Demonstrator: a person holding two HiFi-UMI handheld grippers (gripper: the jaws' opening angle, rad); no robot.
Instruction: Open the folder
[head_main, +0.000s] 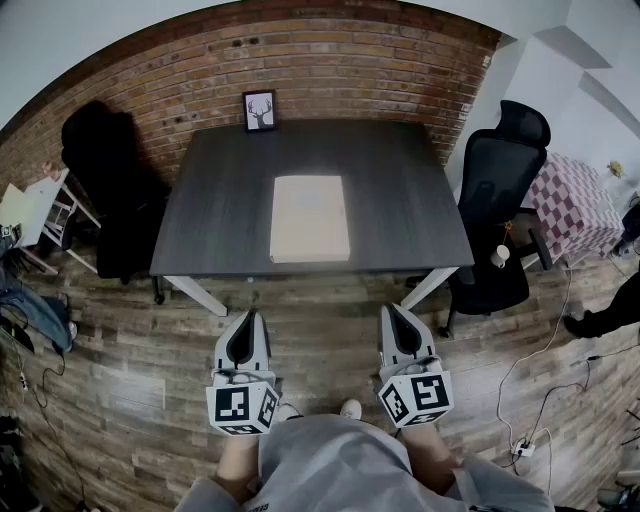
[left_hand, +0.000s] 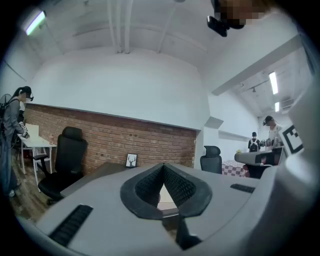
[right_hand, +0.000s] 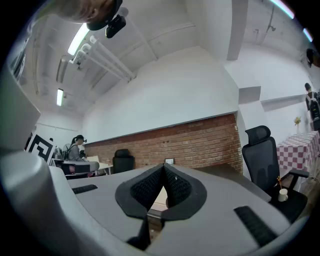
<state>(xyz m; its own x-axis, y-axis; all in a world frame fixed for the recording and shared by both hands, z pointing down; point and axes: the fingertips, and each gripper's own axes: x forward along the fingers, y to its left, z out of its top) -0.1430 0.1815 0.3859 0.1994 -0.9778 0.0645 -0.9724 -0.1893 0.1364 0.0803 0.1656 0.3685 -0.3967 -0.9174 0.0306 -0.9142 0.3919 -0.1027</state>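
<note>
A flat, pale, smooth folder (head_main: 310, 218) lies closed mid-frame on the dark rectangular table (head_main: 400, 200). Low in the frame, the left gripper (head_main: 250, 318) and right gripper (head_main: 392, 312) are squeezed tight, holding nothing.

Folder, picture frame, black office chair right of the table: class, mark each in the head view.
folder (head_main: 310, 218), head view, middle of its closed cover
picture frame (head_main: 260, 111), head view, centre of the print
office chair (head_main: 496, 178), head view, backrest

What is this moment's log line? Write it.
folder: closed, flat on table | left gripper: shut, empty | right gripper: shut, empty
</note>
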